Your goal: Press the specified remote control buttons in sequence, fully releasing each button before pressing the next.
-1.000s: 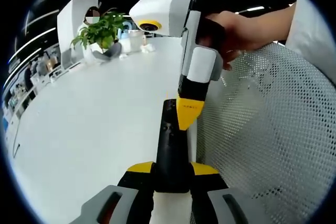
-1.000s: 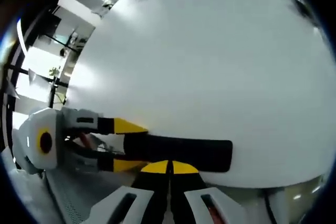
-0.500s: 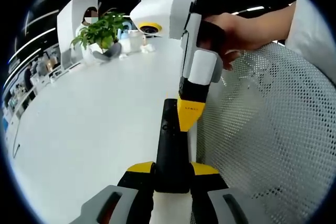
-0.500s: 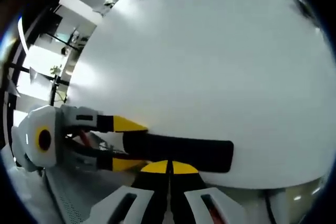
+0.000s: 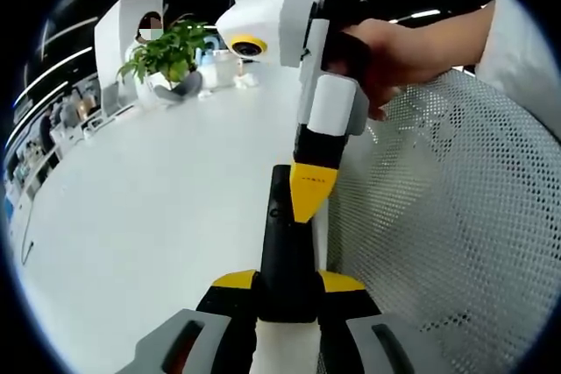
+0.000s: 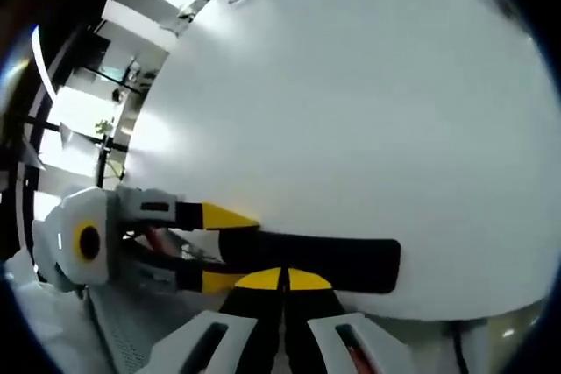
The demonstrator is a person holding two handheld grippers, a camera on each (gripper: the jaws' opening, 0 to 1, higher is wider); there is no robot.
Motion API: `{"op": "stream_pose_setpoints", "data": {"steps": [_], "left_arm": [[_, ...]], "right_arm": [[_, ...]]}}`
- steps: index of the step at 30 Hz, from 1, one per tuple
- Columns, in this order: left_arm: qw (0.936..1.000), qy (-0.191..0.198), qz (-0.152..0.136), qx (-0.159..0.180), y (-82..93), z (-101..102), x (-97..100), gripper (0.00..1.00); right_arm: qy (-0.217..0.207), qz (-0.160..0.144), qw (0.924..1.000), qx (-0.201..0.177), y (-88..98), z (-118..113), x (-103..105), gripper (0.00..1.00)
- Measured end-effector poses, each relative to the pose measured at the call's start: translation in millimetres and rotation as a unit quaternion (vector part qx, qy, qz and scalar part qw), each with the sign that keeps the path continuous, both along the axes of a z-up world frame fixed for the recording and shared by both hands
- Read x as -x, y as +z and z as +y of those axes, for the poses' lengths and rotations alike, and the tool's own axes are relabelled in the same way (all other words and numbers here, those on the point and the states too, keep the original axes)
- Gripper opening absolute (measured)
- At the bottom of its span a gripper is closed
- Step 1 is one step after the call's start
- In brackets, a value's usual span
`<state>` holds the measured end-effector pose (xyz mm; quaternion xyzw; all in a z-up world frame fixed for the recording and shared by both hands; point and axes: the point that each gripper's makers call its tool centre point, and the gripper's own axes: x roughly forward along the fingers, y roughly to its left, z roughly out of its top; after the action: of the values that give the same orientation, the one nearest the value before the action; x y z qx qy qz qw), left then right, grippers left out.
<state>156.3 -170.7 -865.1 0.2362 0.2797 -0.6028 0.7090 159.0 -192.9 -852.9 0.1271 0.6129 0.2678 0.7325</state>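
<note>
Clamped from both sides, the left gripper holds the near end of the black remote control, which juts forward above the white table. The right gripper comes down with its yellow tips together on the remote's upper face. I judge the remote light, rigid and smooth-sided, so the end grip leaves the buttons free but invites slipping.

**Black, yellow and white**

We see a black remote control, yellow jaw tips on our grippers, a white table, a white perforated mesh chair just right of the remote, and green plant leaves beyond.
</note>
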Motion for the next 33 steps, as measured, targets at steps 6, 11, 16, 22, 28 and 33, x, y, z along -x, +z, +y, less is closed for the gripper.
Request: {"op": "stream_pose_setpoints", "data": {"steps": [6,11,16,22,28,33], "left_arm": [[1.0,-0.002,-0.001,-0.001,0.3,-0.6,0.3,0.25],[1.0,-0.007,-0.001,-0.001,0.2,-1.4,1.4,0.25],[1.0,-0.009,0.0,-0.002,0.7,-2.0,2.4,0.25],[1.0,-0.009,0.001,-0.001,0.5,-2.0,1.9,0.25],[1.0,-0.008,0.002,0.0,0.5,-2.2,1.8,0.25],[1.0,-0.007,0.002,0.002,0.6,-2.2,1.7,0.25]], "right_arm": [[0.006,-0.009,0.9999,0.004,-2.1,0.0,-2.0,0.0],[-0.001,-0.009,0.9999,-0.005,-1.9,0.1,-4.6,0.0],[0.005,-0.005,1.0,-0.006,-3.6,2.7,-2.2,0.0],[0.0,-0.007,1.0,-0.003,-4.1,1.5,-2.8,0.0],[-0.002,-0.009,1.0,-0.001,-4.7,1.0,-3.8,0.0],[-0.009,-0.009,0.9999,-0.005,-5.2,0.8,-4.6,0.0]]}}
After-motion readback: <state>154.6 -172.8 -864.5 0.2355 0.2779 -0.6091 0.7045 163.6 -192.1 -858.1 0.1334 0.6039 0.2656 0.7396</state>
